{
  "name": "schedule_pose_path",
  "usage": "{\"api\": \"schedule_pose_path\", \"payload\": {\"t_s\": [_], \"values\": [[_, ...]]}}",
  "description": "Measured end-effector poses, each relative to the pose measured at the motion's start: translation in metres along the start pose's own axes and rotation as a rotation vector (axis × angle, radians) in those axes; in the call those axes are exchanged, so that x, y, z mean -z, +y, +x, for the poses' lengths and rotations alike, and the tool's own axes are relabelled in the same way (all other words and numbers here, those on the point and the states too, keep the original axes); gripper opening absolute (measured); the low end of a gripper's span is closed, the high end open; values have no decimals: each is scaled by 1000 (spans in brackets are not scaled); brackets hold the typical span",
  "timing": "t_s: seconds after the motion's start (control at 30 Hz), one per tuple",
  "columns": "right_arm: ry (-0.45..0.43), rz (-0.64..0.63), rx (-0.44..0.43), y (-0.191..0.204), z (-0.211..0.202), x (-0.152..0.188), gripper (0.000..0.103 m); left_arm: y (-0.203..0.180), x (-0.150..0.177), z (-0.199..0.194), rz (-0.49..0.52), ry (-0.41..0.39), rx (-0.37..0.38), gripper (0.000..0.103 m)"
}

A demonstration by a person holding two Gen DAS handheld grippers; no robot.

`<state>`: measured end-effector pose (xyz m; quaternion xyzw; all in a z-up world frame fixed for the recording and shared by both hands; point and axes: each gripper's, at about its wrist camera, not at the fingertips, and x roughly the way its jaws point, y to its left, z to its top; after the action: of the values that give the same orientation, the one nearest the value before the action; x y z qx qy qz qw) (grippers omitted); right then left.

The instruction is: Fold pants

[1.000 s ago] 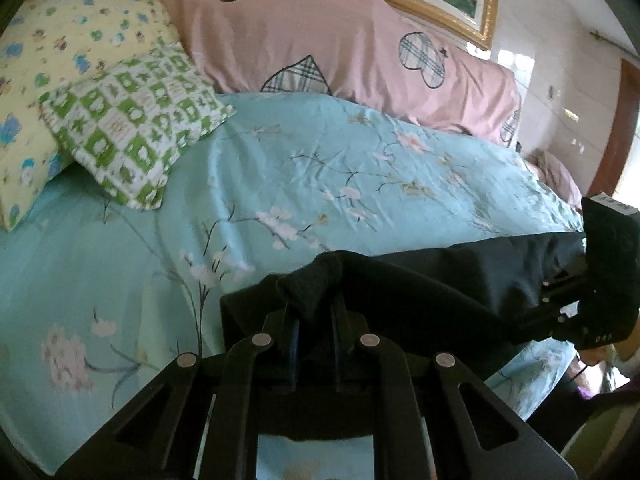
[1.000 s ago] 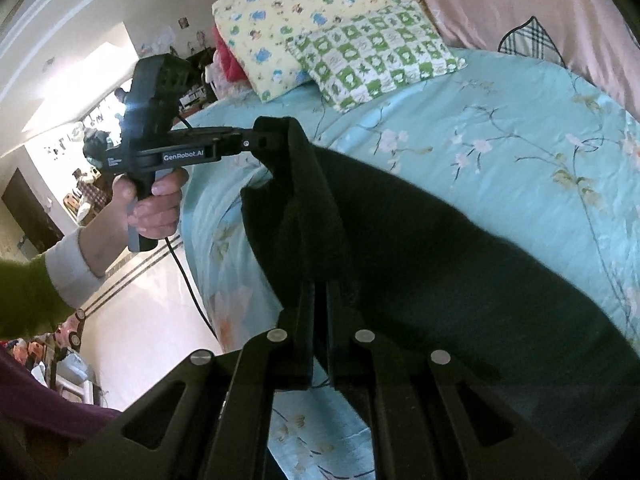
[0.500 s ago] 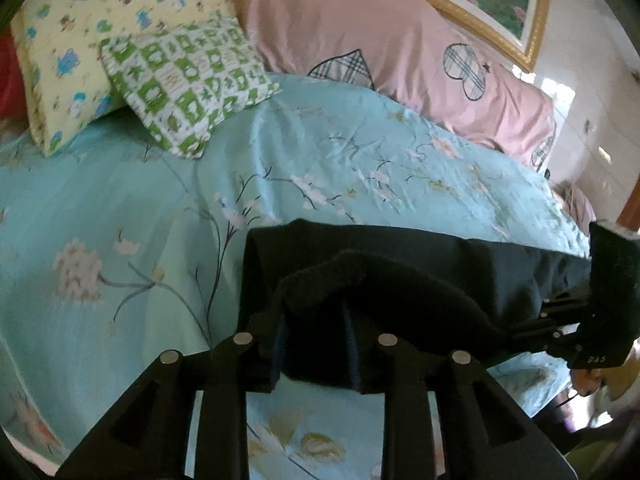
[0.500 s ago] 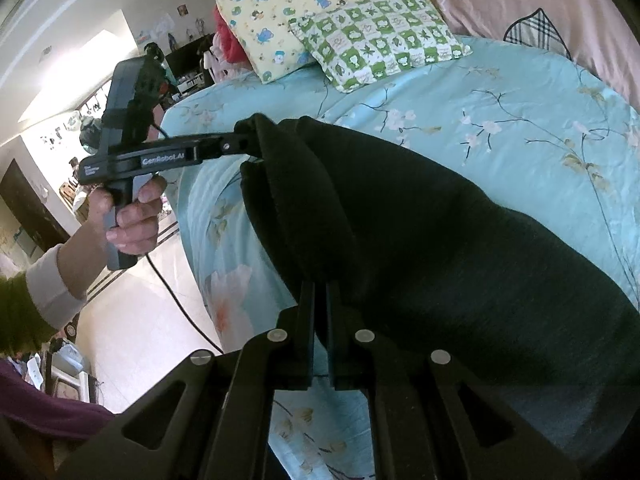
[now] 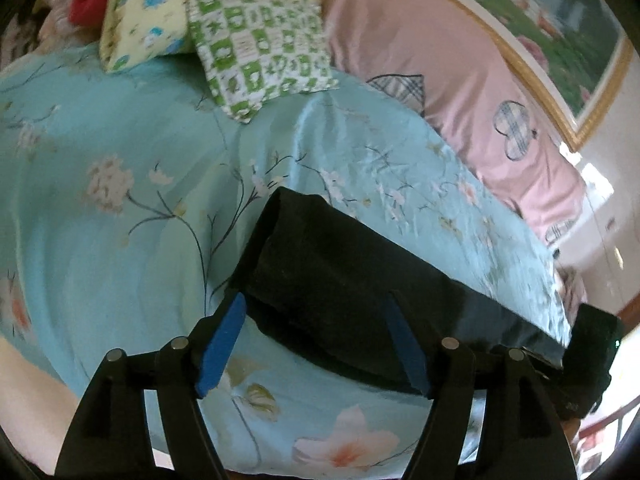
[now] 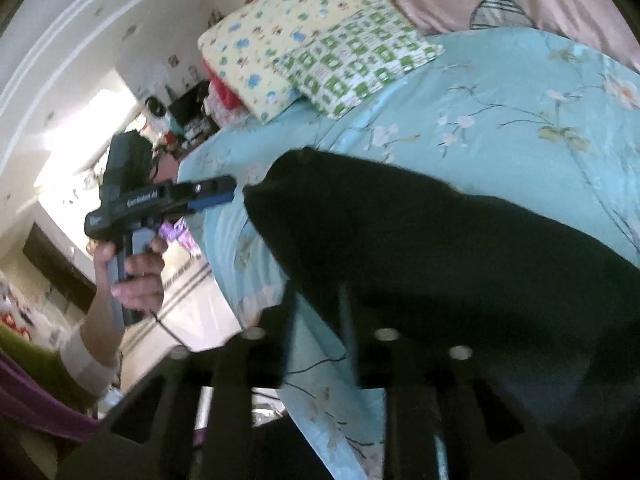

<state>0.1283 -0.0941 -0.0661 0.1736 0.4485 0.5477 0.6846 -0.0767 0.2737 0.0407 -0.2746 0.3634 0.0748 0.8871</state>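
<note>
On the blue flowery bed cover (image 5: 120, 240) lie the black pants (image 5: 352, 296), folded. The left gripper (image 5: 316, 316) is opening wide, pants just past its tips. The right gripper (image 6: 320, 320) is opening too, touching no cloth.

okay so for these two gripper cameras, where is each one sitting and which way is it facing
Left wrist: on the left gripper, looking down across the bed to the pillows; its jaws are opening, astride the black pants.
Right wrist: on the right gripper, facing the bed's edge; jaws opening; the left hand shows.
Shared: pants, green checked pillow, bedspread.
</note>
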Motion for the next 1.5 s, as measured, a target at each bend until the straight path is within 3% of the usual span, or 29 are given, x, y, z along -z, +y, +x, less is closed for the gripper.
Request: {"api": "schedule_pose_path", "payload": {"t_s": [0.27,0.57,0.77,1.07,1.1,1.2,1.27,1.37,1.43,1.5], "values": [[-95,84,37,-28,-34,-13,40,3,1,8,-116,11,-88,73],[-135,142,106,-72,-46,-57,40,12,7,25,-127,63,-149,73],[-1,123,141,-99,6,-84,40,15,7,44,-123,92,-174,73],[217,27,181,-101,59,-70,40,21,10,62,-107,86,-183,71],[221,10,181,-100,58,-66,40,19,9,64,-98,81,-182,70],[235,-14,177,-96,59,-64,38,10,5,74,-62,70,-174,51],[244,-15,176,-96,60,-65,35,4,2,76,-36,58,-163,24],[245,-17,187,-93,55,-64,19,-4,-8,47,-10,-18,-81,18],[228,-44,206,-83,48,-68,16,-14,-16,10,35,-117,-14,18],[154,-89,246,-65,33,-77,16,-24,-20,-18,95,-203,26,17]]}}
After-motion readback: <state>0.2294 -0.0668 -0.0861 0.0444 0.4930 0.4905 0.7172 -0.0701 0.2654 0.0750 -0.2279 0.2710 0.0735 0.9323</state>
